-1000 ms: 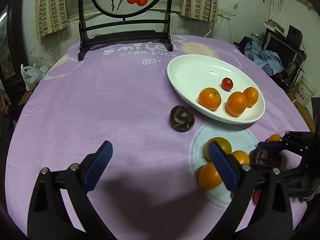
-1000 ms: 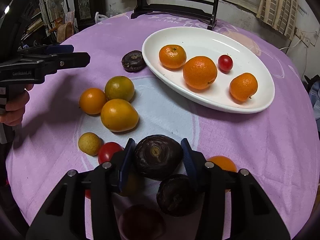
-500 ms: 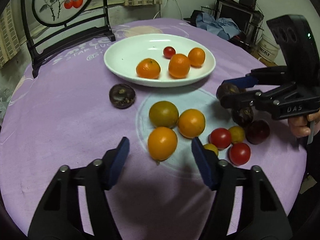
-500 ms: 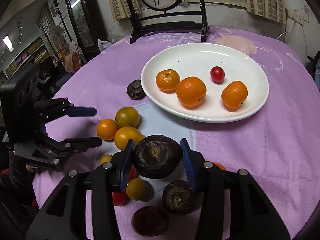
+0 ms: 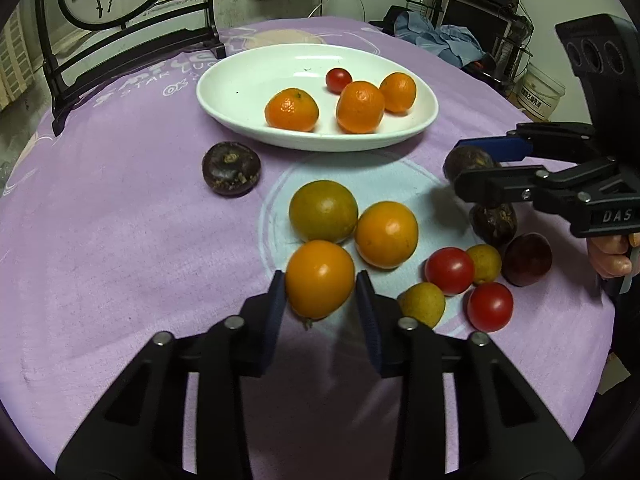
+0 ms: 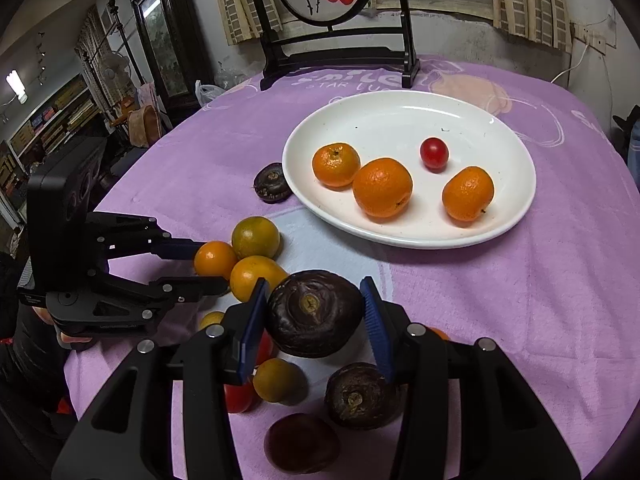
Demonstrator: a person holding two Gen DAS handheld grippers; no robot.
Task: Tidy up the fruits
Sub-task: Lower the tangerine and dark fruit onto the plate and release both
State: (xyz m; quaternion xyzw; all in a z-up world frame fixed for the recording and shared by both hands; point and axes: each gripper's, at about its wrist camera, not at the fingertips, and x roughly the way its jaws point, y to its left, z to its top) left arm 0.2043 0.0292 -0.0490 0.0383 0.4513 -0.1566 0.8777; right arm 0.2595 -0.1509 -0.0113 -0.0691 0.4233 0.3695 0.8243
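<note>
My left gripper [image 5: 320, 294] has its jaws closing, and both blue pads touch an orange fruit [image 5: 320, 284] that sits on the purple cloth. The right wrist view shows the same gripper [image 6: 212, 266] around that orange fruit [image 6: 215, 260]. A greenish citrus [image 5: 323, 210] and another orange [image 5: 386, 234] lie just beyond. My right gripper [image 6: 313, 309] is shut on a dark purple fruit [image 6: 314, 312] held above the cloth, with the gripper [image 5: 474, 172] at the right in the left wrist view. The white plate [image 5: 240, 92] holds three mandarins and a cherry tomato [image 5: 338, 79].
A dark fruit [image 5: 231, 168] lies beside the plate's left rim. Two red tomatoes [image 5: 449, 270], small yellow fruits [image 5: 422, 304] and two dark fruits [image 6: 362, 396] cluster under the right gripper. A black screen stand [image 5: 132, 40] is at the table's far edge. A hand [image 5: 610, 256] grips the right tool.
The left gripper swung toward the loose fruit, came down, and its jaws narrowed from wide open to pinch the nearest orange. The right gripper rose slightly with the dark fruit.
</note>
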